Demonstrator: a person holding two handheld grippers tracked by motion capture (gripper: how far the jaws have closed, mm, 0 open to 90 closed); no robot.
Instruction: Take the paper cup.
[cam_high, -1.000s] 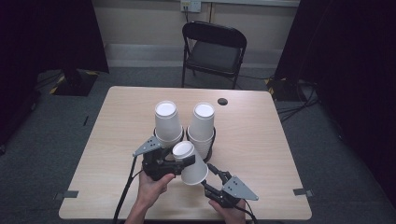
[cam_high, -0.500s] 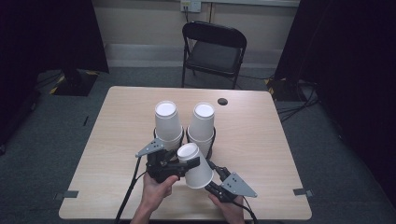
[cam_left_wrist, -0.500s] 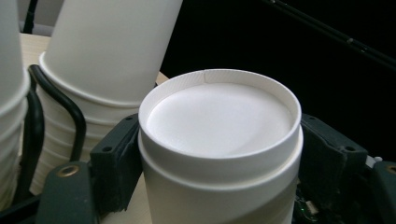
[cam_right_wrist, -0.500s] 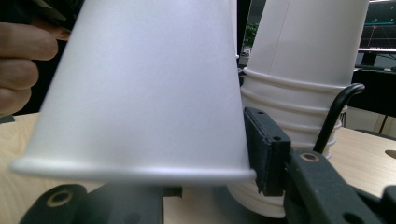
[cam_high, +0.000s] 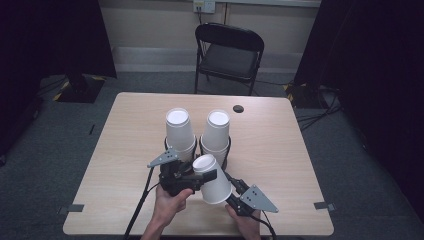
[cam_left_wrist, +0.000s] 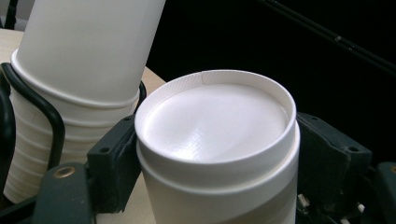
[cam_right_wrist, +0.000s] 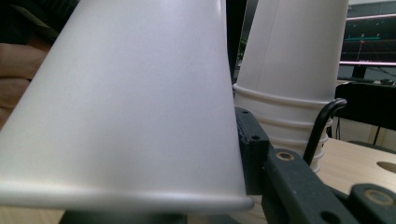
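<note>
- The left gripper (cam_high: 200, 177) has its jaws set either side of the narrow, closed end of an upside-down white paper cup (cam_high: 212, 178). In the left gripper view the dark fingers (cam_left_wrist: 113, 163) flank that cup (cam_left_wrist: 217, 144) just under its base rim. The jaws have just been opening a little with the cup between them, and whether the pads press on it I cannot tell.
- The right gripper (cam_high: 231, 196) grasps the same cup at its wide mouth end. In the right gripper view one finger (cam_right_wrist: 252, 144) lies flat against the cup wall (cam_right_wrist: 126, 107) near the rolled lip. Its jaws have just been closing onto the cup.
- The cup is held tilted above the table (cam_high: 300, 165), just in front of the two stacks, with its base pointing toward them.
- Behind the cup stand the left cup stack (cam_high: 179, 131) and the right cup stack (cam_high: 216, 131), each in a black wire holder (cam_high: 226, 150), side by side and near the cup.
- A small dark disc (cam_high: 238, 108) lies on the table beyond the stacks, and a folding chair (cam_high: 229, 55) stands past the far edge.
- Against the earlier frames, the cup has come slightly nearer the person and leans more toward the right gripper. The stacks have not shifted.
</note>
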